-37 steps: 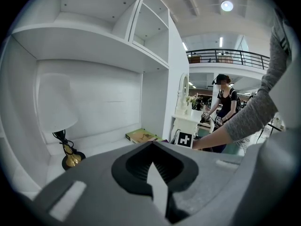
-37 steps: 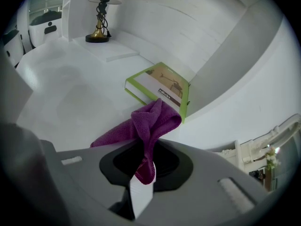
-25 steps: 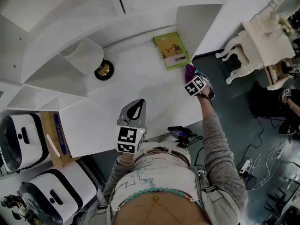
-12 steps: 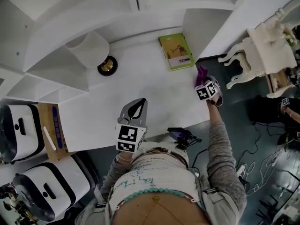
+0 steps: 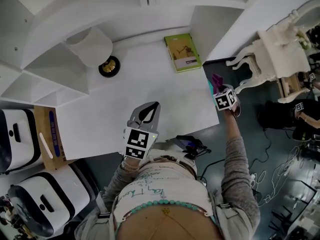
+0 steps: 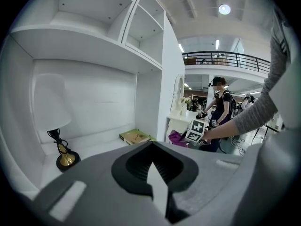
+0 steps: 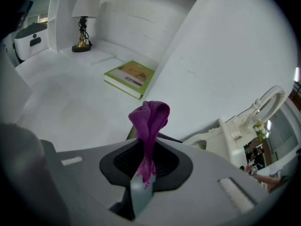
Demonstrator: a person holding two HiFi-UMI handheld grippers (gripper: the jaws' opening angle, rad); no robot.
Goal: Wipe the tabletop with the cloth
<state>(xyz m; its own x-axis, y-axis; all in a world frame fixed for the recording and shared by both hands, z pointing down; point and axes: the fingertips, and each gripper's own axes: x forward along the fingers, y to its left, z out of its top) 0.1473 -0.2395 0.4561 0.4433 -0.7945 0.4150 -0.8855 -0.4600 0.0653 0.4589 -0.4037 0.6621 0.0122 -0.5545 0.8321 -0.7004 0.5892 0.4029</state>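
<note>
Right gripper view: fingers (image 7: 202, 173) pinch a thin fold of the purple cloth (image 7: 149, 121), and the rest bunches into a loose knob past the tips. Head view puts the right gripper (image 5: 220, 90) just off the table (image 5: 150, 84) at its right edge. The cloth looks clear of the surface, near the green book (image 5: 182, 52). The left gripper (image 6: 156, 175) has its fingers pressed together on nothing and is parked over the near edge. The lamp (image 5: 95, 49) is well apart, at the far left.

Handling: the cloth reads soft, light and limp. It won't push; it only drags. The current pinch is small, so it could slip under friction. Better to grab a fatter bunch mid-cloth, leave a loose flap below the tips, and press that flat.
</note>
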